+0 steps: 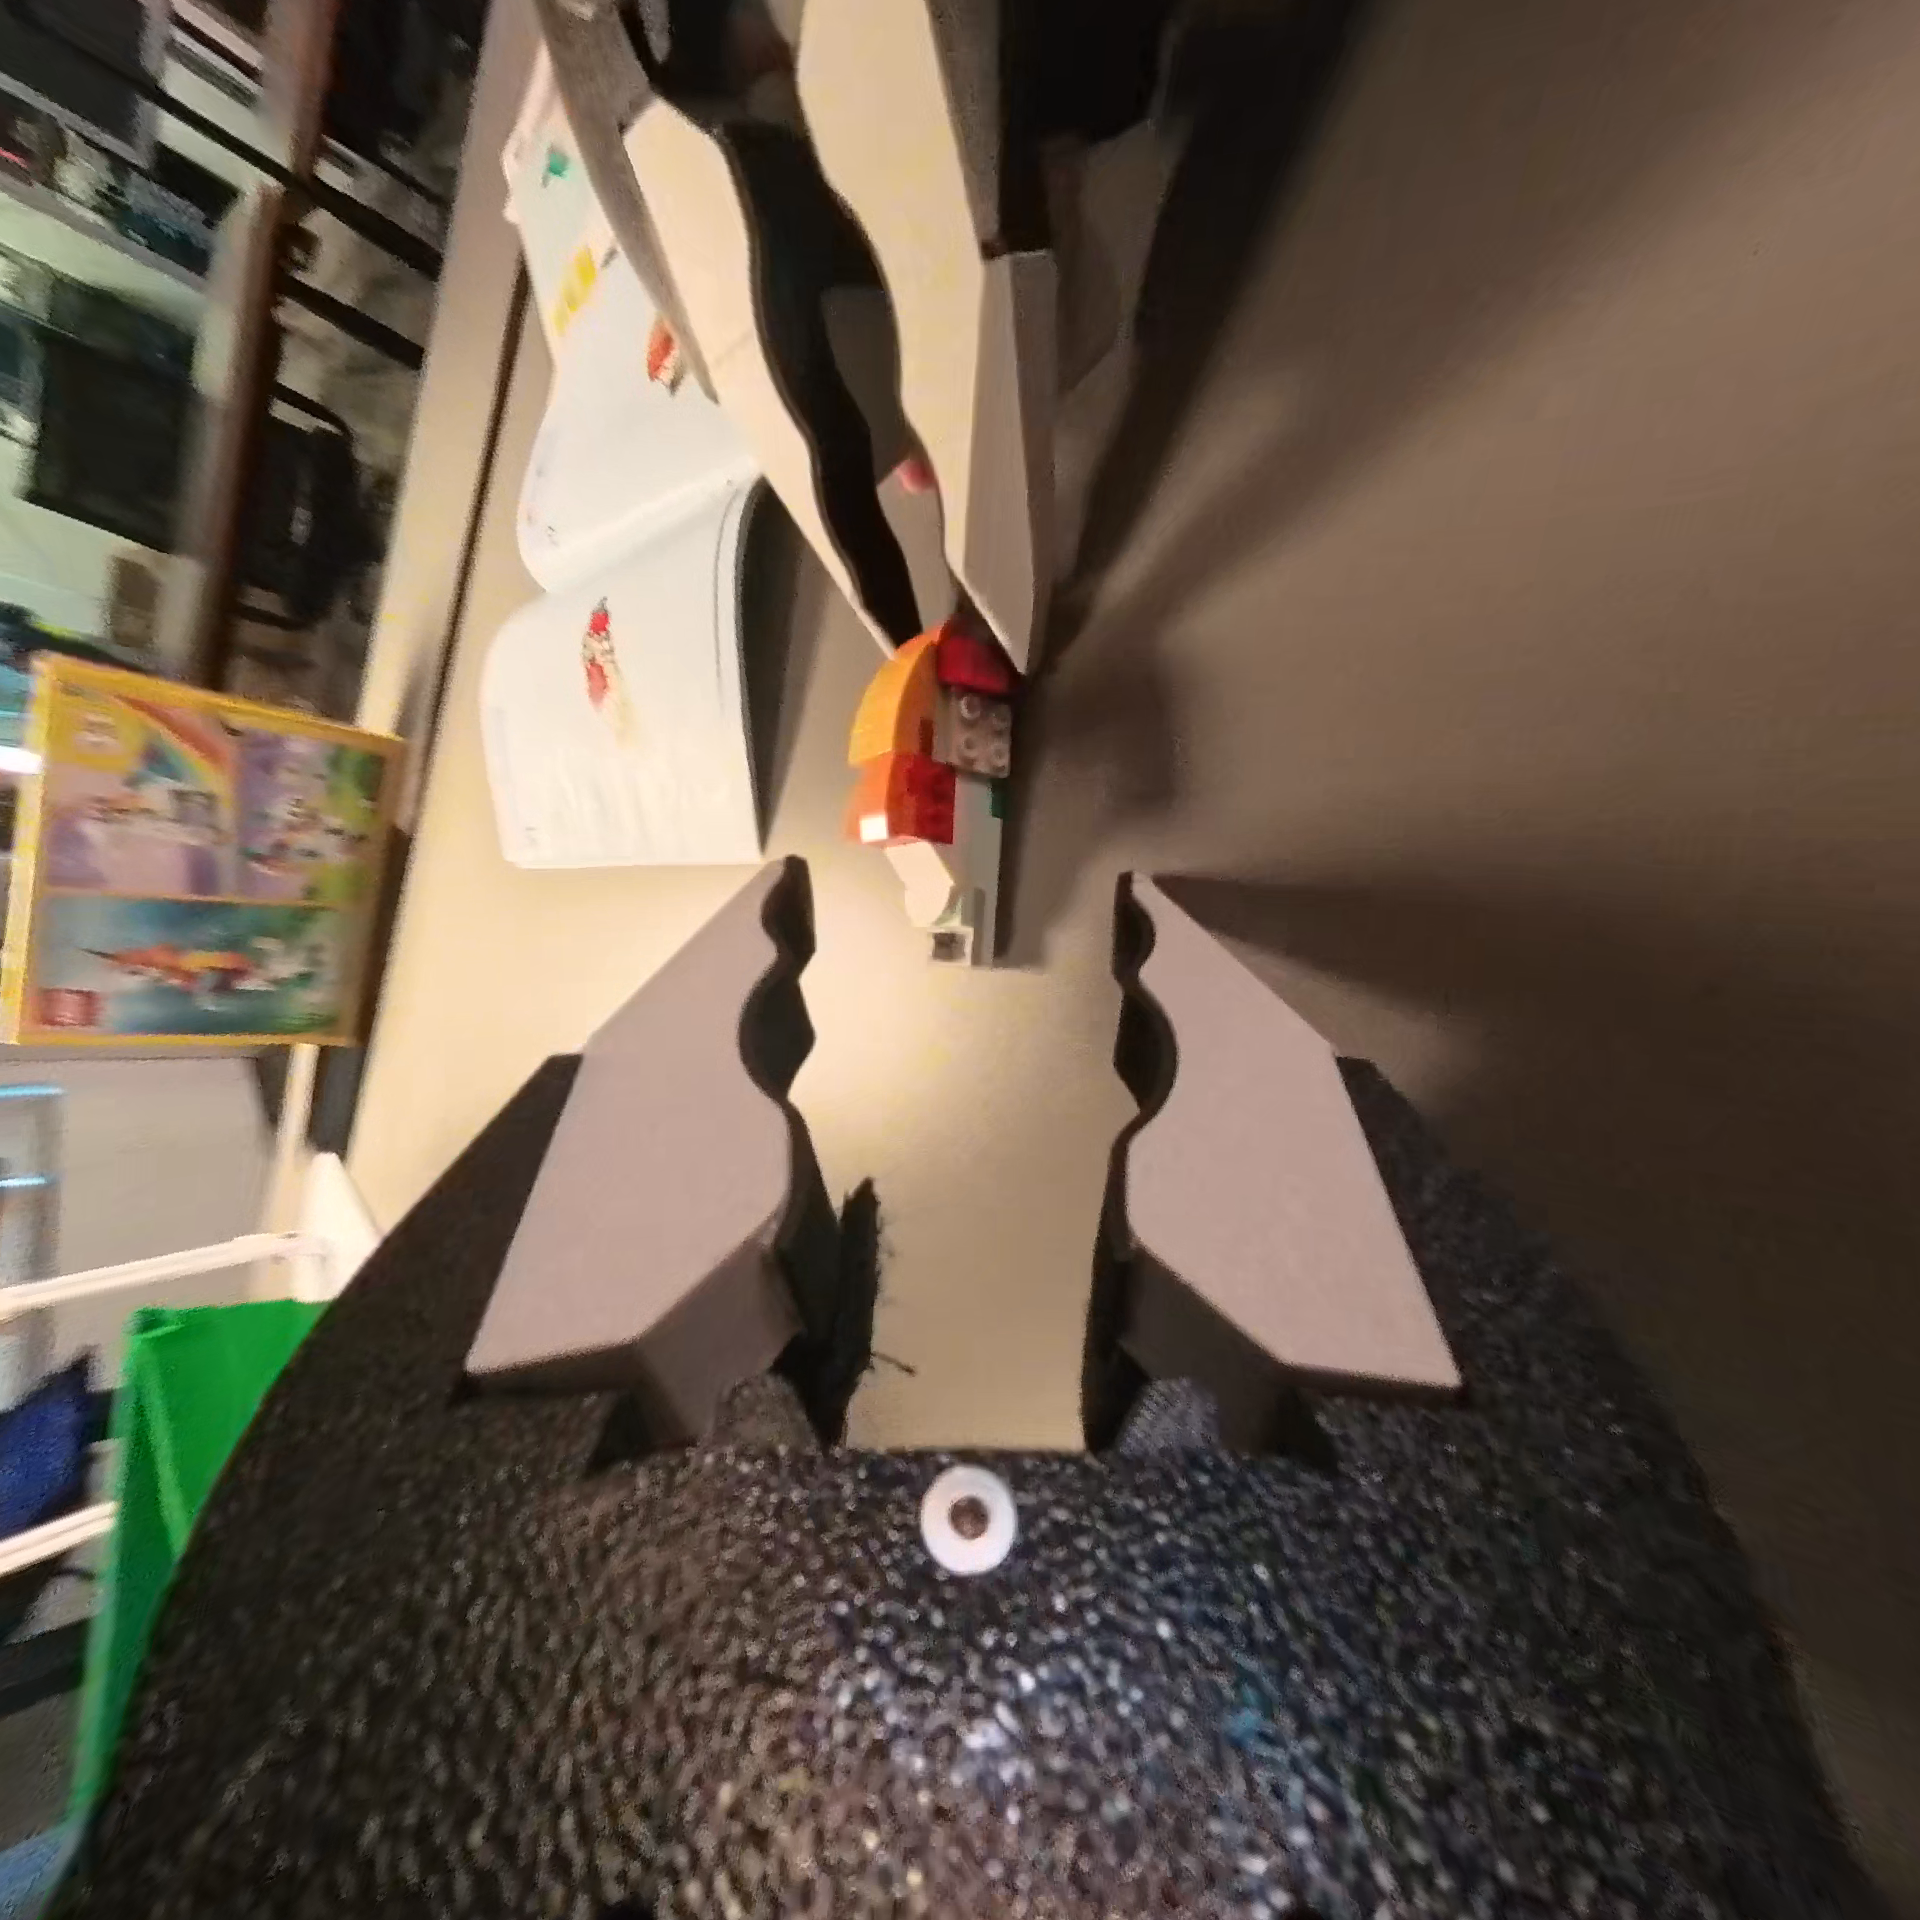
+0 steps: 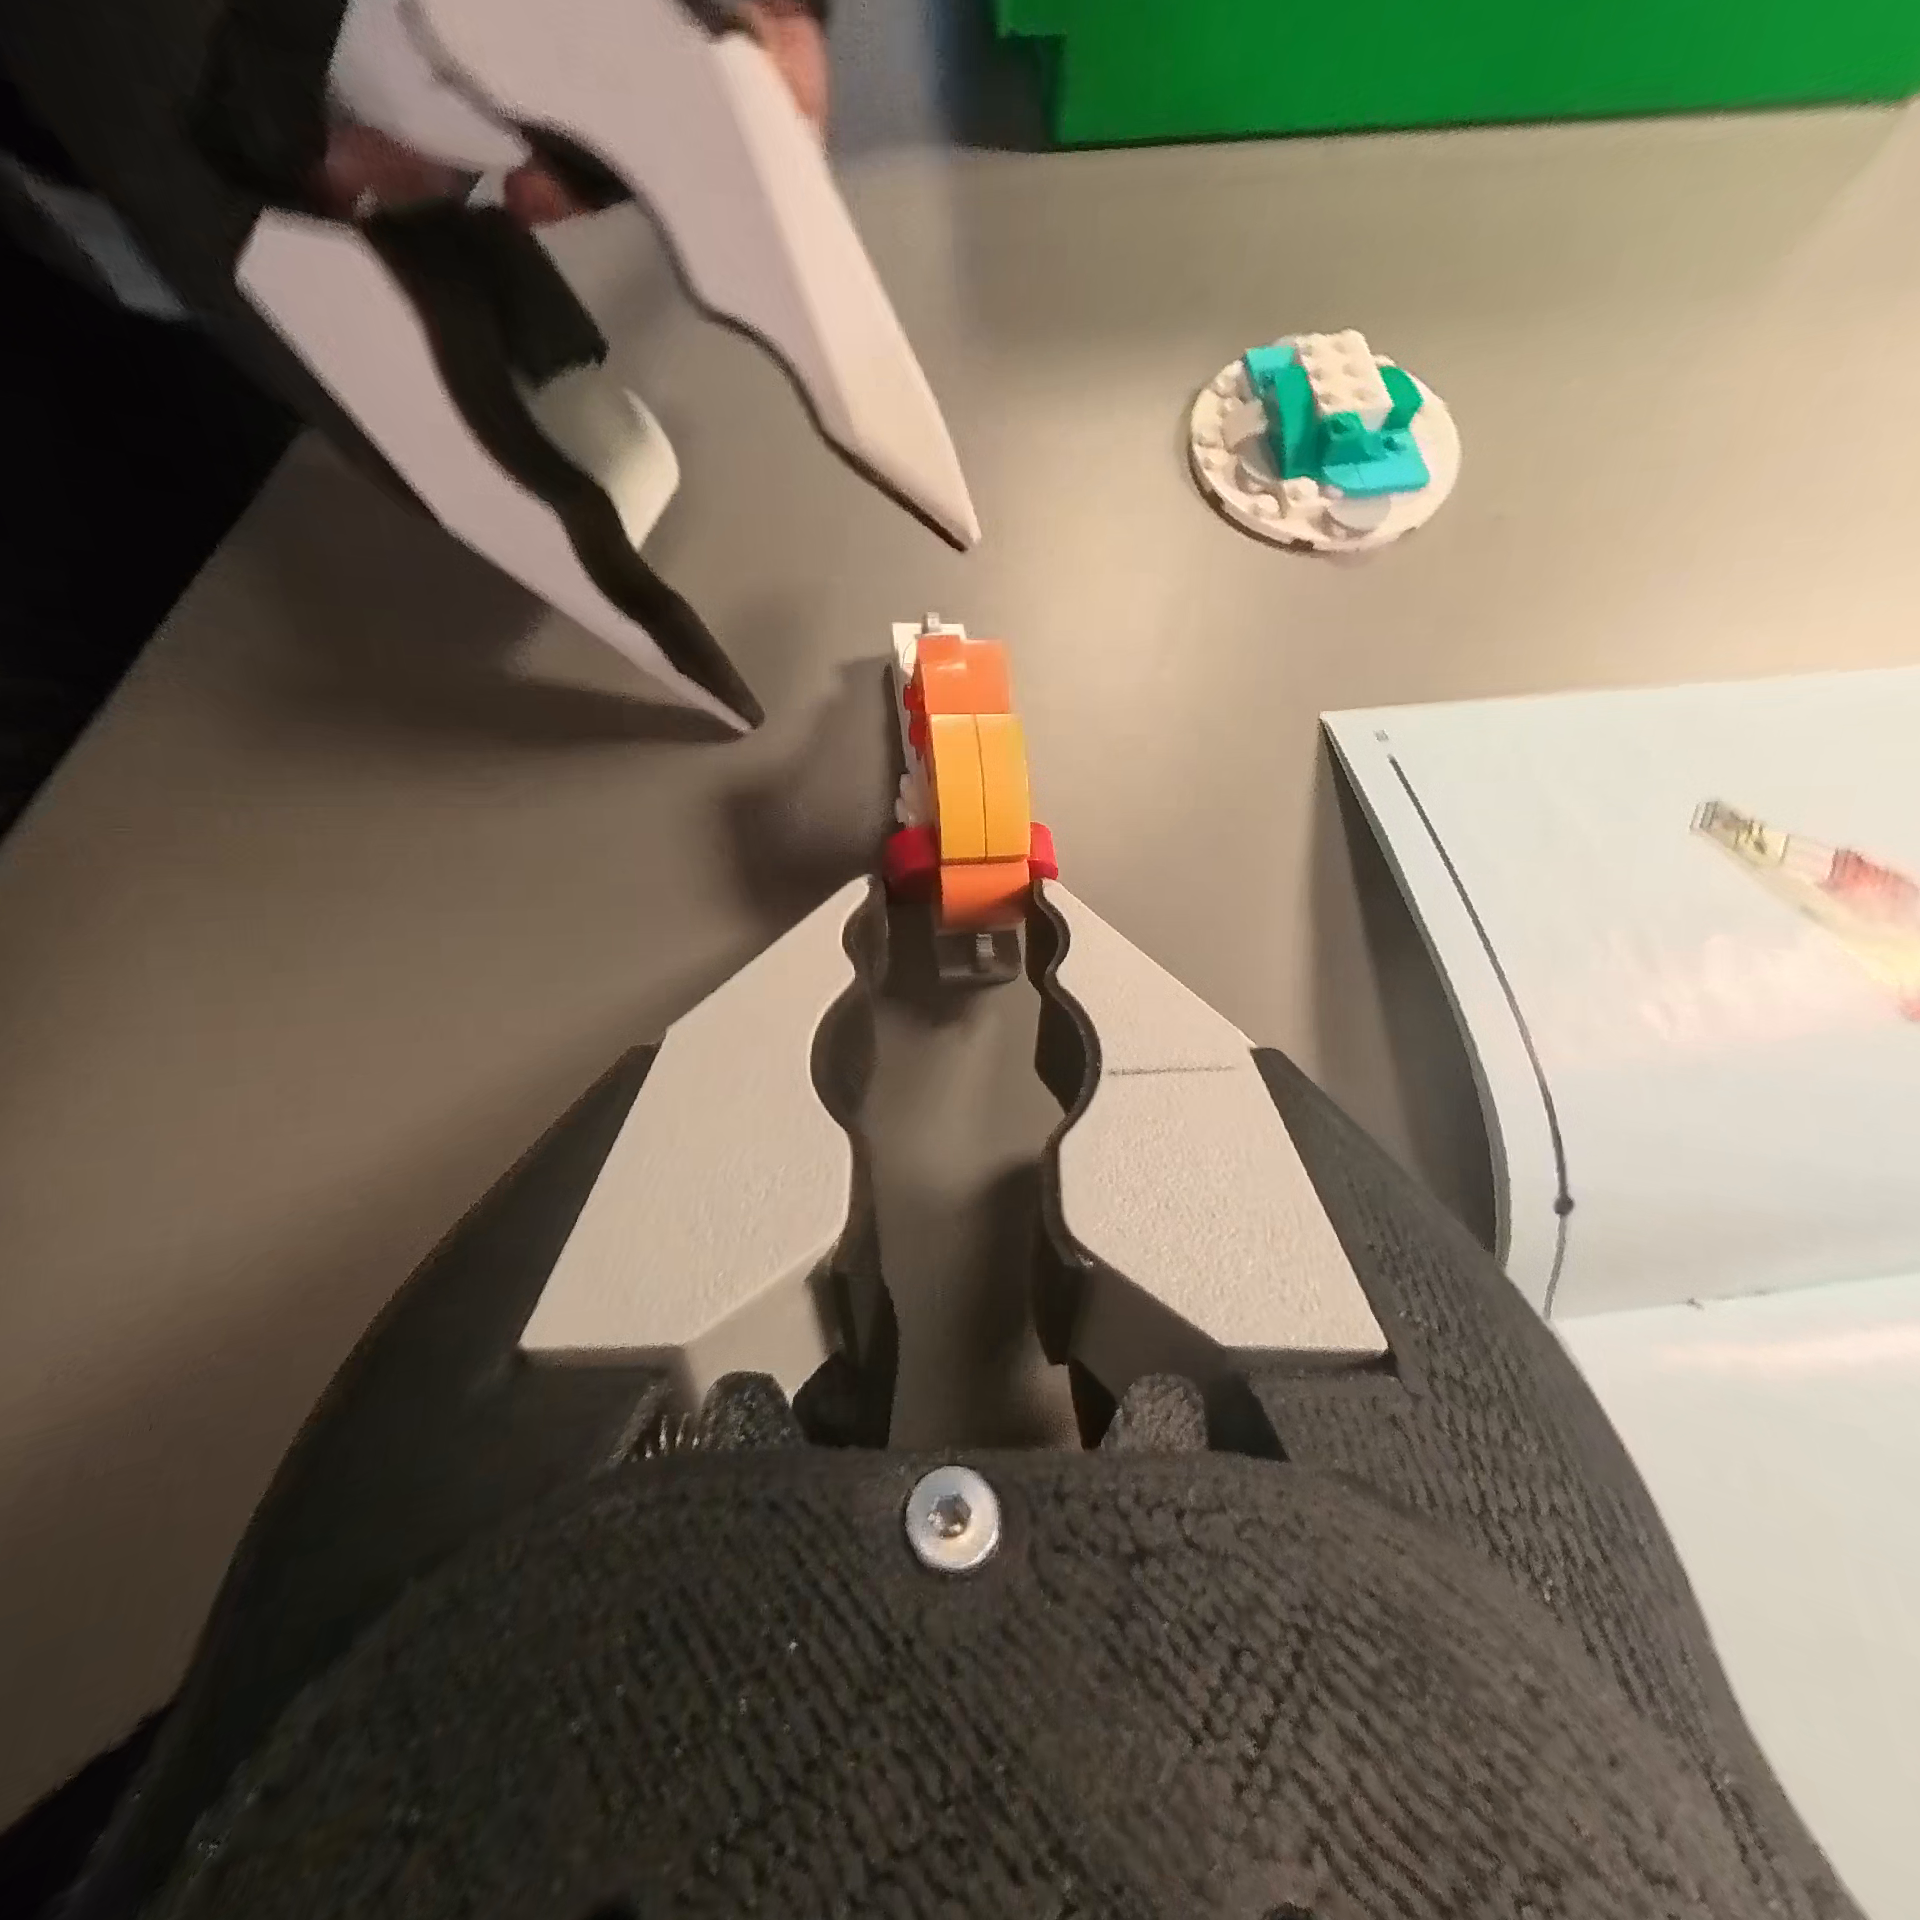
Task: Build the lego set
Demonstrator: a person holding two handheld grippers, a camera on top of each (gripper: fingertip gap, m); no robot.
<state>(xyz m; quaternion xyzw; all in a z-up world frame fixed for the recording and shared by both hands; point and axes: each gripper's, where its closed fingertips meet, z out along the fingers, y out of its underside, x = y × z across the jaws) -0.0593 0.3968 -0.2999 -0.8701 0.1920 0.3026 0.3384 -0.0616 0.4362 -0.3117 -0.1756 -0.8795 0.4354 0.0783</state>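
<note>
A small lego model [image 2: 971, 774] of orange, yellow, red, grey and white bricks lies on the grey table. My right gripper [image 2: 951, 899] is shut on its near grey end. The model also shows in the left wrist view [image 1: 940, 769], held at its far end by the right gripper [image 1: 997, 634]. My left gripper [image 1: 961, 883] is open and empty, its tips just short of the model's white end. In the right wrist view the left gripper [image 2: 862, 634] hangs open above and to the left of the model. A round white lego base [image 2: 1325, 452] with teal and white bricks sits farther right.
An open instruction booklet [image 2: 1683, 997] lies at the right, also in the left wrist view [image 1: 623, 665]. A green bag [image 2: 1455, 62] stands at the table's far edge. The lego box [image 1: 197, 862] stands by the table. A white roll [image 2: 623, 457] lies under the left gripper. My right fingertips sit around 5 centimetres from my left ones.
</note>
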